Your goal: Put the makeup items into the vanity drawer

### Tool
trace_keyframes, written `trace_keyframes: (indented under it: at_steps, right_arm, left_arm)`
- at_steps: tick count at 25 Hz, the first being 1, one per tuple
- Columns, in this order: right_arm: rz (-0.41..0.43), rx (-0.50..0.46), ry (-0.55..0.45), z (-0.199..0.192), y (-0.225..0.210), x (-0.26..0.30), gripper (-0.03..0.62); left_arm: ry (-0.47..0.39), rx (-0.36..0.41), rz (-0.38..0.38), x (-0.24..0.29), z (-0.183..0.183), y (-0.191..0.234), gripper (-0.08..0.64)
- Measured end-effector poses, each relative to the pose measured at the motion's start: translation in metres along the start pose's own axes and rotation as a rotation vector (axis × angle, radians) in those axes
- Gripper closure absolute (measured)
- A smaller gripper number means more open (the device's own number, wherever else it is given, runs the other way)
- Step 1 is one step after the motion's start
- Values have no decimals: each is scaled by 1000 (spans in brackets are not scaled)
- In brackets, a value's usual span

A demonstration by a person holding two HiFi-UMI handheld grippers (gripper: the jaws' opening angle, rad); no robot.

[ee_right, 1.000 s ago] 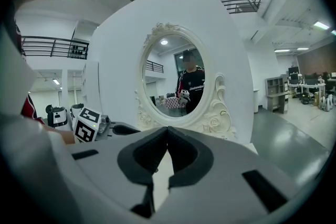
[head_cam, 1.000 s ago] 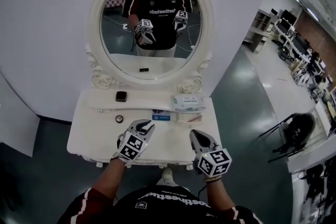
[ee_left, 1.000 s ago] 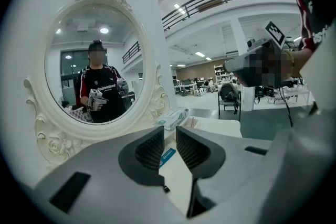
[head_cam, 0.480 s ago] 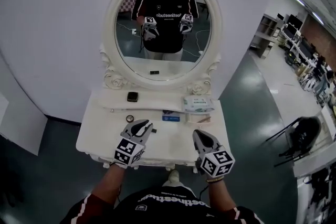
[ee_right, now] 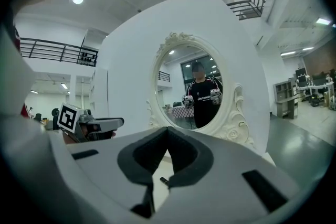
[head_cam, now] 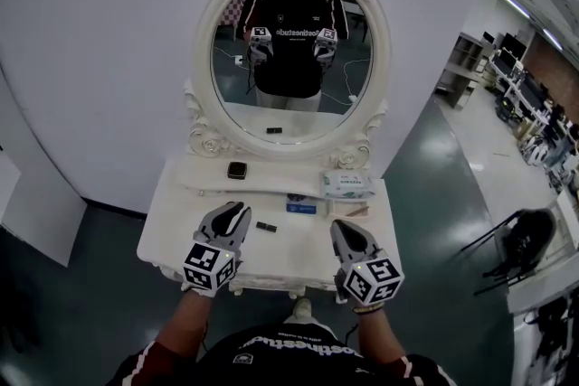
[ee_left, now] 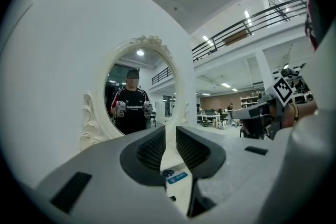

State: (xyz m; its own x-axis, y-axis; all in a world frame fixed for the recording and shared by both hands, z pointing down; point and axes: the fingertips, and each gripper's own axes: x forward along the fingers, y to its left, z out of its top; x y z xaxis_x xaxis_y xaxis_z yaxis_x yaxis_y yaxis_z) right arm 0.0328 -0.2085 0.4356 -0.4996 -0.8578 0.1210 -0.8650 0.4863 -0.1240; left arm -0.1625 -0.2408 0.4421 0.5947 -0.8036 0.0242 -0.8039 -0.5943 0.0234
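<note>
At lower left of the head view, the left gripper (head_cam: pixel 233 214) hovers over the front of the white vanity table (head_cam: pixel 176 226). Its jaws stand a narrow slit apart with nothing between them. Above it, on the raised back ledge, sits a small dark square compact (head_cam: pixel 237 170). Just right of the gripper's tips, a small black oblong item (head_cam: pixel 265 226) lies on the tabletop, clear of the jaws.

Near the frame's middle, below the white-framed oval mirror (head_cam: pixel 210 143), a flat blue-and-white packet (head_cam: pixel 301 208) lies beside a dark round item (head_cam: pixel 296 198) too small to identify. Further right, a white pack of wipes (head_cam: pixel 347 185) rests at the back of the table, with a thin beige stick (head_cam: pixel 355 211) in front of it.

At lower right, the right gripper (head_cam: pixel 342 230) hangs over the table's front, its jaw tips pressed together and holding nothing.
</note>
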Motion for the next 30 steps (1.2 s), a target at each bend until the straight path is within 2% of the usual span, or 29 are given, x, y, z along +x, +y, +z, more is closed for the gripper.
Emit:
trace_keyframes:
  at_steps: [6, 16, 25, 30]
  right_arm:
    - [-7, -34, -12, 2, 13, 1, 589]
    - [-106, -23, -69, 15, -2, -16, 589]
    - [-151, -40, -90, 19, -6, -24, 589]
    - [-144, -47, -85, 20, -4, -25, 592]
  left_arm:
    - [-43, 1, 76, -18, 14, 14, 497]
    - [-91, 11, 146, -30, 24, 13, 538]
    - [-105, 20, 148, -29, 27, 5, 554]
    - [-108, 31, 131, -26, 28, -1, 554]
